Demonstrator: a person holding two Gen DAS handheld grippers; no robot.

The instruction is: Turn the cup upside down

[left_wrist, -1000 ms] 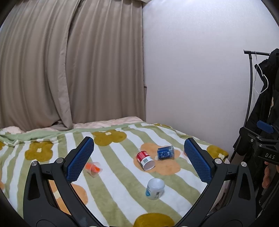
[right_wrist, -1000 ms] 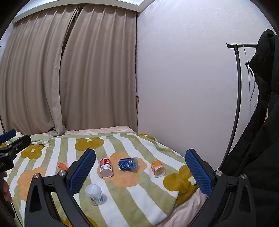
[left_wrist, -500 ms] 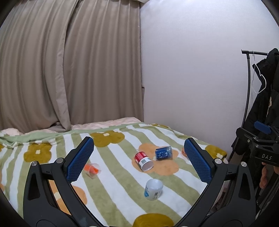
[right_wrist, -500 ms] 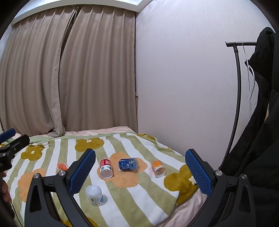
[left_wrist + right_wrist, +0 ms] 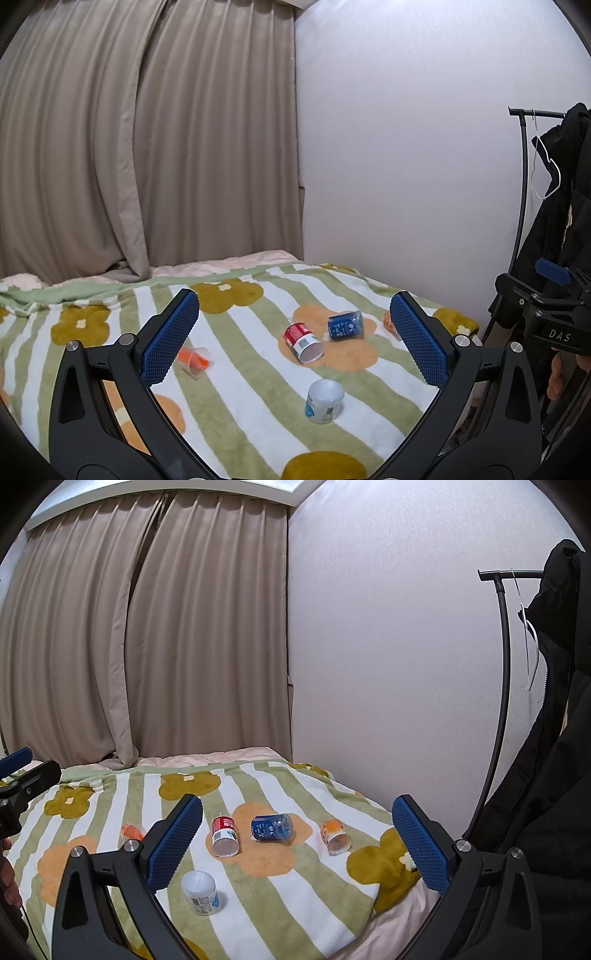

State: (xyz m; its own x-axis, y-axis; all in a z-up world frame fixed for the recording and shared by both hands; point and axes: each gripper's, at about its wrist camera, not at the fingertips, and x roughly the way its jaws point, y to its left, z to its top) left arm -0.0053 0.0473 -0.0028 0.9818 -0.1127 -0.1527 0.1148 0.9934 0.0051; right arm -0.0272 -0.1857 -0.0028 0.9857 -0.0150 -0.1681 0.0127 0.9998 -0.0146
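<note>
Left gripper (image 5: 293,328) and right gripper (image 5: 297,834), both with jaws spread wide and empty, held above a striped floral blanket (image 5: 258,904). Five cups rest on it: a white cup (image 5: 201,892) nearest, standing bottom-up; a red cup (image 5: 224,835), blue cup (image 5: 271,827) and two orange cups (image 5: 334,836) (image 5: 194,361) lying on their sides farther off

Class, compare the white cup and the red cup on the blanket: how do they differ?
The white cup stands on end; the red cup lies on its side, open mouth toward the camera. The white cup sits on stripes, the red cup at an orange flower's edge. Both rest untouched on the blanket.
</note>
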